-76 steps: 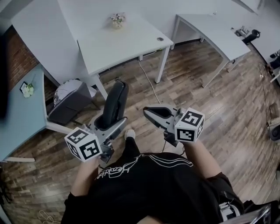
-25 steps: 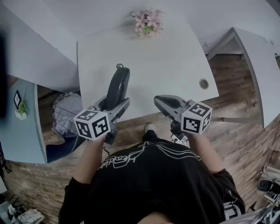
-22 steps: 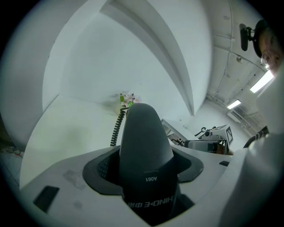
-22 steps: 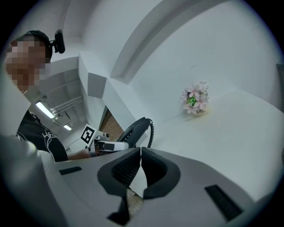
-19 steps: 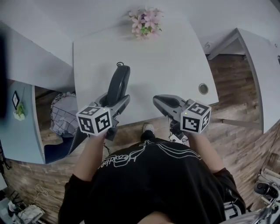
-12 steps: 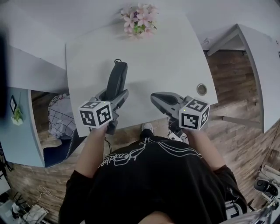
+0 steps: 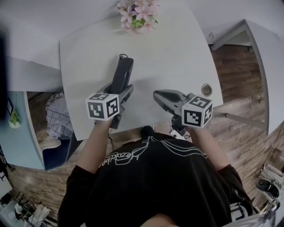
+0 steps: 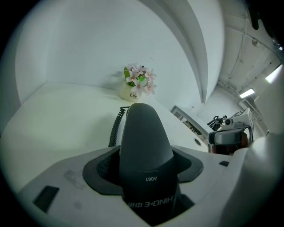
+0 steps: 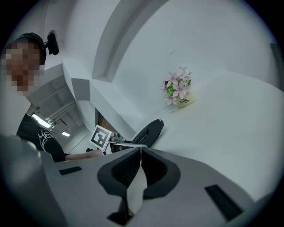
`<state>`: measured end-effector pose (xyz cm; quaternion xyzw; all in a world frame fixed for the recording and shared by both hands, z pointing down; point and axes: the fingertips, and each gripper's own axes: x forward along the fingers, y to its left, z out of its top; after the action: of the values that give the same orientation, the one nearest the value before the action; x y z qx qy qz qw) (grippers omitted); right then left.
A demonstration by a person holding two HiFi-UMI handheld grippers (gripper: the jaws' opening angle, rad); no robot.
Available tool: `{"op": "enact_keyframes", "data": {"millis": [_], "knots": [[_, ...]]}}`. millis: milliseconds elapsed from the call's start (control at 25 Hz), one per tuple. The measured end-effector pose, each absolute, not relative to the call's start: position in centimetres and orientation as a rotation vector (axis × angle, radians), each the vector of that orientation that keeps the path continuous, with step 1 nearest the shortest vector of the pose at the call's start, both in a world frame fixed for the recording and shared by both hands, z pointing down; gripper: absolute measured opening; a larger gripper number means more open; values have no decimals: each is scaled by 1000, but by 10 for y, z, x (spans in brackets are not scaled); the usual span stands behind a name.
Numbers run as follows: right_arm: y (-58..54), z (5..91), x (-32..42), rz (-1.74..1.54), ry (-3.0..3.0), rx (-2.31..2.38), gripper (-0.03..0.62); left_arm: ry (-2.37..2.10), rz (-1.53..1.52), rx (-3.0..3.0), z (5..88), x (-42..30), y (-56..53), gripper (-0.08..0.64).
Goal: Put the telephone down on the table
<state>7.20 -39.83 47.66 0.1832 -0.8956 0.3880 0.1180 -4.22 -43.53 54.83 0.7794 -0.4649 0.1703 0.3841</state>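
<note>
A black telephone handset (image 7: 123,72) with a coiled cord (image 8: 116,125) sticks out forward from my left gripper (image 7: 120,90), whose jaws are shut on its lower end. It hangs over the white table (image 7: 177,48), pointing at the flower pot; I cannot tell whether it touches the top. In the left gripper view the handset (image 8: 145,142) fills the gap between the jaws. My right gripper (image 7: 156,94) hovers over the table's near edge to the right, with its jaws (image 9: 140,150) shut and empty. The right gripper view shows the handset (image 9: 149,130) to the left.
A small pot of pink flowers (image 7: 135,11) stands at the table's far edge. A round cable hole (image 7: 206,89) sits near the right front corner. A wire basket (image 7: 55,119) stands on the floor to the left, and a second table (image 7: 266,57) is at the right.
Both grippers have moved forward from the table's near edge to over its top. The handset stays in the left gripper, now closer to the flowers. The right gripper stays shut.
</note>
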Motion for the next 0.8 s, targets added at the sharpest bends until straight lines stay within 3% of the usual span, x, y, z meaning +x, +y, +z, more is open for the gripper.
{"op": "enact_keyframes", "data": {"millis": [800], "knots": [[-411, 503, 96, 1252, -2590, 613, 40, -1325, 897, 1982, 590, -21, -445, 298]]}}
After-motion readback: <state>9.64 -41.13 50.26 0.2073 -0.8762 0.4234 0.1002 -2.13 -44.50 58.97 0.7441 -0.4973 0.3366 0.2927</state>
